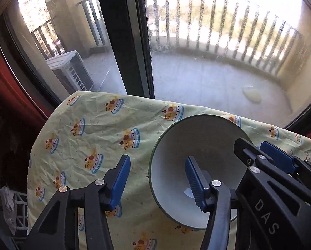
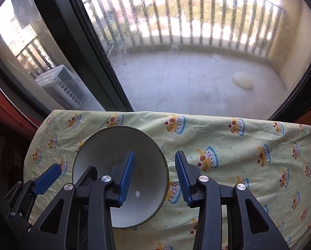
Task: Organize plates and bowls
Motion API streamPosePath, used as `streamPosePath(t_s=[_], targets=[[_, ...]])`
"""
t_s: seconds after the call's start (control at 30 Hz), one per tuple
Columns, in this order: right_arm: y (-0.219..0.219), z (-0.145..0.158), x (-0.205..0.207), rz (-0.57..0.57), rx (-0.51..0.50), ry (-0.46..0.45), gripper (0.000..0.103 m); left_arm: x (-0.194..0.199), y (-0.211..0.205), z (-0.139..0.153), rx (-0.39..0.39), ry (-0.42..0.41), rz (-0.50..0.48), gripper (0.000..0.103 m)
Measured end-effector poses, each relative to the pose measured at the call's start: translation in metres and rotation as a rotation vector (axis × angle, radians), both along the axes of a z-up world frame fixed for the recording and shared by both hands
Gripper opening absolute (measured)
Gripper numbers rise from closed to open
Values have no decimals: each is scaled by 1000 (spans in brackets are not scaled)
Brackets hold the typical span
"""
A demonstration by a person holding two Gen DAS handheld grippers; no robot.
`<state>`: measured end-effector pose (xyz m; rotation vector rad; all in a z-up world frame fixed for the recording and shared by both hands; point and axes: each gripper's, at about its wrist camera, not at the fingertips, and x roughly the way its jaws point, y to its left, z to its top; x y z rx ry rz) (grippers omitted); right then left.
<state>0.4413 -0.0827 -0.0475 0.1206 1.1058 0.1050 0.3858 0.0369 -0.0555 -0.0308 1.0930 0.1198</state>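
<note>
Two grippers at one bowl, table by balcony window

Tablecloth (image 2: 228,137), pale yellow with a cake print, covers the table. White bowl (image 1: 197,145) sits on it. Left gripper (image 1: 157,184) straddles the bowl's left wall; right gripper (image 2: 155,179) straddles its right wall. Both jaws part-spread, pads not visibly pressing the rim.

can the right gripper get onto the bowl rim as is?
Probably yes. The right gripper already straddles the bowl rim, one finger inside, one outside, nothing between; the left gripper straddles the opposite rim.
</note>
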Motion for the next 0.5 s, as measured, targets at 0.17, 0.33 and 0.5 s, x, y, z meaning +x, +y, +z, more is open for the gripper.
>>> streamPosePath(t_s=[0.17,0.33,0.5], targets=[[0,-20,10,2,0,37,37,7,0,-17,-12,36,0,46],[-1,-31,13,8,7,53,23,6,-5,-21,-30,27,-21,32],[-4,-31,13,13,19,60,21,6,-7,-20,-20,35,-6,32]])
